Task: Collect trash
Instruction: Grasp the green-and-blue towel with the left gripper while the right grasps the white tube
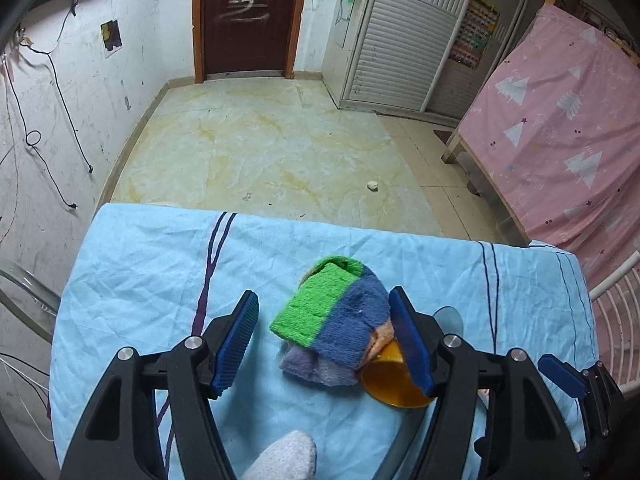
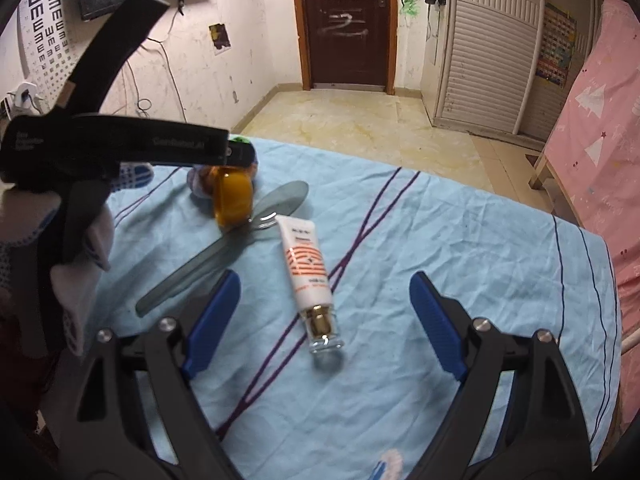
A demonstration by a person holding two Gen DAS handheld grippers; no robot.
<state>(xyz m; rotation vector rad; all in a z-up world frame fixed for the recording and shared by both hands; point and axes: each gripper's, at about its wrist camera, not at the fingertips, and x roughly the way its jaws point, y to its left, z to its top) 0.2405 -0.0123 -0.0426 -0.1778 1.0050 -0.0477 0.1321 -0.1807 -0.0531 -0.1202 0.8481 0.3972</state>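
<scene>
A crumpled green, blue and purple cloth (image 1: 334, 326) lies on the light blue tablecloth (image 1: 160, 272), partly over an amber cup (image 1: 390, 380) on its side. My left gripper (image 1: 326, 342) is open, its blue pads on either side of the cloth. In the right wrist view the amber cup (image 2: 233, 196) lies beside a grey spoon (image 2: 224, 240) and a white tube with orange stripes (image 2: 308, 268). My right gripper (image 2: 320, 316) is open and empty, just short of the tube's clear cap. The left gripper body (image 2: 120, 144) hangs over the cup.
The table's far edge (image 1: 280, 216) drops to a tiled floor with a small white scrap (image 1: 372, 186). A pink-covered bed (image 1: 560, 128) stands at the right. A white metal rack (image 1: 620, 312) sits by the table's right side.
</scene>
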